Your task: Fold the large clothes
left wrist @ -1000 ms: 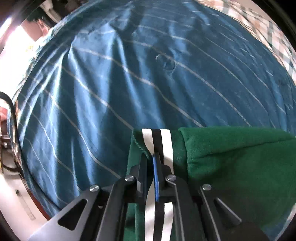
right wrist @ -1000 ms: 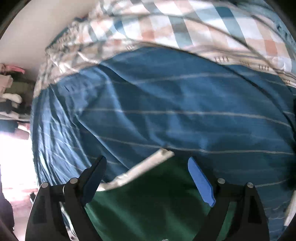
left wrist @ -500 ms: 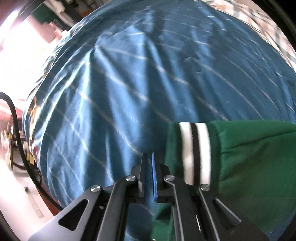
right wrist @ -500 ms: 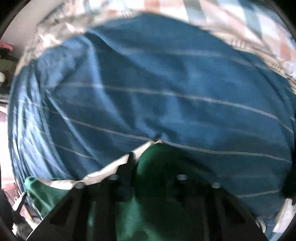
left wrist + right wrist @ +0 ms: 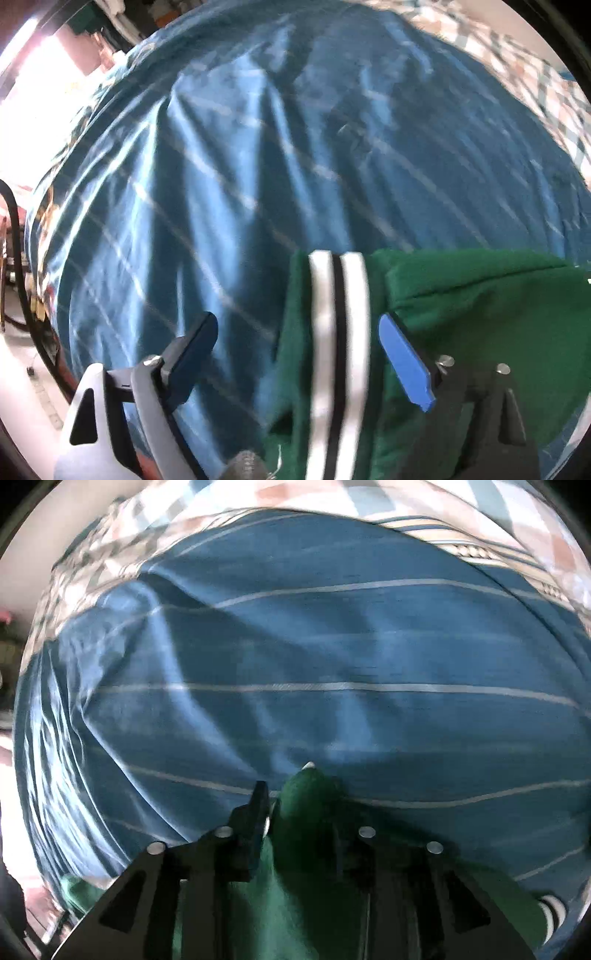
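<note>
A green garment (image 5: 480, 295) with a white-and-black striped cuff (image 5: 338, 332) lies on the blue striped bedcover (image 5: 258, 166). My left gripper (image 5: 295, 323) points down over the cuff. Its jaws are opening and stand wide on either side of the cuff, with neither pad touching it. In the right wrist view, my right gripper (image 5: 301, 797) pinches a raised bunch of the green garment (image 5: 295, 904). Its jaws are opening a little with the cloth still between them, and the cloth hides the right finger. Another striped cuff (image 5: 554, 912) shows at the lower right.
A checked quilt (image 5: 535, 85) lies along the far side of the bed (image 5: 332, 494). A black cable (image 5: 14, 240) and the floor (image 5: 22, 387) are past the bed's left edge. A pale wall (image 5: 44, 554) stands at the upper left.
My left gripper has opened from shut and let go of the striped cuff, which now lies on the bed. My right gripper has come down and closed on a fold of the green garment.
</note>
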Available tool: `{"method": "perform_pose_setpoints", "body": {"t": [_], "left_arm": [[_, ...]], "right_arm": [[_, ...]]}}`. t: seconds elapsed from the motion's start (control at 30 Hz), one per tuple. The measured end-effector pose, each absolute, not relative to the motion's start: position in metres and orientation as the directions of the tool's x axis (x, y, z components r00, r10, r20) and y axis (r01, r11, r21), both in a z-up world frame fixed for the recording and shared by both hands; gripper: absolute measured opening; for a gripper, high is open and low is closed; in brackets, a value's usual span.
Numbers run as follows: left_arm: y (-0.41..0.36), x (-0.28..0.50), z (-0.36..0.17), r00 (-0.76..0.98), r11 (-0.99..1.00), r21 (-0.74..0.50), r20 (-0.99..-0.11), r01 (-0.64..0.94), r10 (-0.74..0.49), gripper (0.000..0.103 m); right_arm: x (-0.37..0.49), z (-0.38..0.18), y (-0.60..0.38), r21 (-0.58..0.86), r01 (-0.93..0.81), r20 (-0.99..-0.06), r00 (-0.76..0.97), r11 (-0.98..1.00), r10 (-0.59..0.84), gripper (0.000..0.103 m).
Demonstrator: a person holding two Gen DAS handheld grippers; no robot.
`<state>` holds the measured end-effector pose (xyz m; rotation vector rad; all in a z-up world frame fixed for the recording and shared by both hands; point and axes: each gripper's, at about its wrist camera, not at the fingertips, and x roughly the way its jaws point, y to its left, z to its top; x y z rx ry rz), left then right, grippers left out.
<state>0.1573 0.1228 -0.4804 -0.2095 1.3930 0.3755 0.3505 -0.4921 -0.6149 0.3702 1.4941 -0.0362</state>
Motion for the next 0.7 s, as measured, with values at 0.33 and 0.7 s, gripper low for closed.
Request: {"method": "perform_pose_setpoints", "body": {"t": [0.33,0.7], "left_arm": [[0.070,0.161,-0.487,0.182,0.955,0.134,-0.966,-0.267,0.186,0.094],[0.086,0.171,-0.546,0.128,0.960,0.069,-0.986,-0.270,0.107,0.103]], "right_arm": [[0.287,-0.507,-0.445,0.357,0.024,-0.914,0.217,0.934,0.343,0.089],[0.304,-0.618,-0.285,0.251,-0.056,-0.967,0.038,0.966,0.254,0.024]]}}
